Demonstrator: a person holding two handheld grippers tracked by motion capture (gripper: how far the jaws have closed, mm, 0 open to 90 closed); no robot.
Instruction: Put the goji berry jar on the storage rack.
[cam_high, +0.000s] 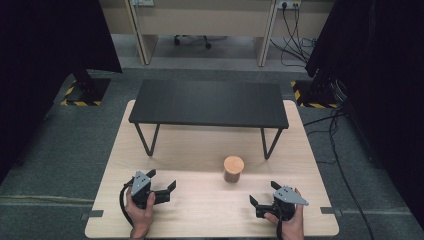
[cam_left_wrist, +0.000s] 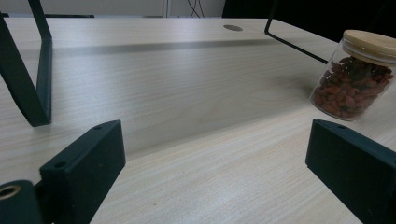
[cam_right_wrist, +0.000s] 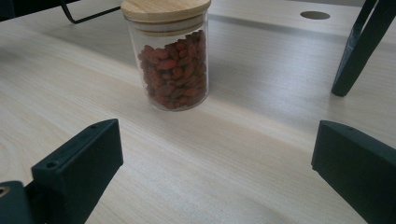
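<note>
Glass jar of red dried berries (cam_high: 233, 170), wooden lid (cam_right_wrist: 165, 8) on, stood upright on light wooden table (cam_high: 200, 210), near front of black metal shelf (cam_high: 209, 102). Left gripper (cam_high: 172, 186) held jaws wide apart, nothing gripped. Right gripper (cam_high: 253, 201) likewise spread wide, empty, jar ahead, untouched.

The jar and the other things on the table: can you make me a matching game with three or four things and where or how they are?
Things:
1. jar
2. black shelf
3. left tongs
4. lid

States:
A. wooden, on top of the jar
B. open, holding nothing
C. full of red berries
D. stands on thin legs at the far side of the table

Pairs: 1-C, 2-D, 3-B, 4-A
</note>
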